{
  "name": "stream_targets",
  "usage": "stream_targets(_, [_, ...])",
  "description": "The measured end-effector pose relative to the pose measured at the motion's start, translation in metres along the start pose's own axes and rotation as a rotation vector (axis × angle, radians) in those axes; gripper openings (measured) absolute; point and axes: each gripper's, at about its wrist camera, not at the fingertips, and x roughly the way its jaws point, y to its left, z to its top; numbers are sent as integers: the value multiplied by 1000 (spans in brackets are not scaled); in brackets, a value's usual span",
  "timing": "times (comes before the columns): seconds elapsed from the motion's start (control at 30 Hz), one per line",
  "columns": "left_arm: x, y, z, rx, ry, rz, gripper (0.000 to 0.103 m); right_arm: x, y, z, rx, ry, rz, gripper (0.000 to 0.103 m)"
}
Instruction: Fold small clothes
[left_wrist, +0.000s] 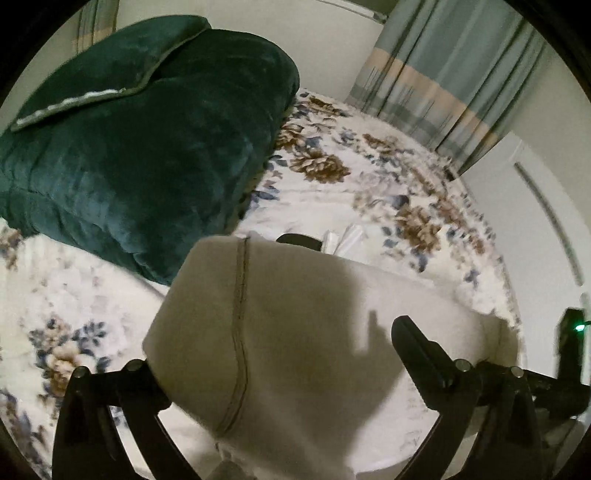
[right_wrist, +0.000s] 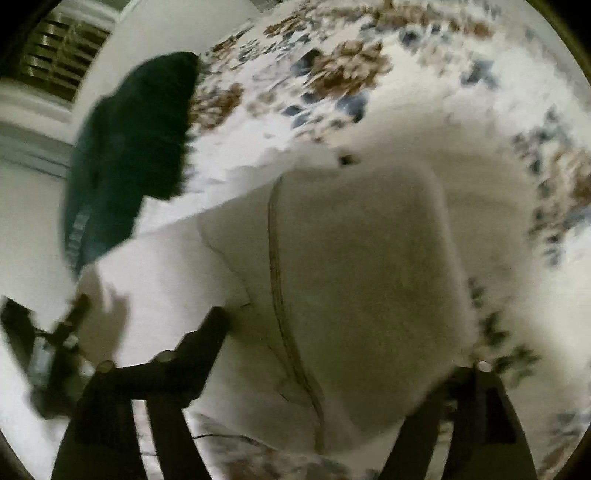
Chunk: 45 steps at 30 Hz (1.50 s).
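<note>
Two grippers hang over a cream garment (left_wrist: 280, 332) lying folded on the floral bedspread (left_wrist: 369, 192), just beside a dark green blanket (left_wrist: 140, 147). The left gripper (left_wrist: 273, 354) has its fingers spread wide, the cloth between them with nothing pinched. From the blurred right wrist view the right gripper (right_wrist: 332, 354) looks just as splayed over the same garment (right_wrist: 354, 258).
</note>
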Motion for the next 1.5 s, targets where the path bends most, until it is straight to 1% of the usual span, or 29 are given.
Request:
stream_targets(0.07, [-4, -9, -4, 28, -3, 41, 103, -9, 11, -7, -62, -42, -150, 102])
stream_targets(0.1, [-7, -14, -8, 49, -5, 64, 103, -14, 18, -12, -98, -72, -228, 103])
stream_targets(0.2, [-20, -31, -19, 102, -8, 136, 103, -26, 33, -29, -153, -114, -351, 103])
stream_targets(0.27, [-30, -40, -27, 128, -6, 183, 103, -37, 42, -45, -186, -138, -398, 103])
stream_targets(0.37, [-46, -48, -32, 136, -8, 211, 103, -58, 51, -64, -191, -173, -443, 103])
stream_targets(0.5, [-84, -59, -36, 134, -32, 222, 103, -99, 65, -96, -190, -207, -446, 103])
stream_targets(0.63, [-130, -72, -43, 140, -64, 226, 103, -148, 80, -123, -202, -268, -469, 103])
stream_targets(0.77, [-182, -85, -54, 144, -89, 219, 103, -198, 97, -151, -210, -316, -469, 103])
stream_targets(0.87, [-225, -94, -65, 154, -114, 214, 103, -245, 113, -178, -229, -364, -469, 103])
stream_targets(0.93, [-255, -99, -75, 156, -127, 198, 103, -272, 122, -193, -235, -391, -466, 103])
stream_targets(0.97, [-266, -102, -78, 160, -132, 202, 103, -293, 128, -206, -241, -414, -462, 103])
stream_targets(1.03, [-296, -109, -87, 169, -147, 185, 103, -323, 136, -225, -254, -446, -462, 103])
stream_targets(1.07, [-306, -111, -91, 173, -154, 189, 103, -338, 142, -236, -263, -463, -461, 103])
stream_targets(1.17, [-348, -120, -104, 180, -186, 176, 103, -375, 152, -264, -281, -497, -457, 103])
stream_targets(1.27, [-381, -126, -113, 182, -205, 169, 103, -415, 158, -296, -282, -528, -446, 103])
stream_targets(1.37, [-408, -130, -122, 178, -223, 164, 103, -447, 161, -322, -281, -561, -439, 103])
stream_targets(1.5, [-443, -136, -137, 187, -254, 175, 103, -491, 166, -356, -291, -605, -424, 103])
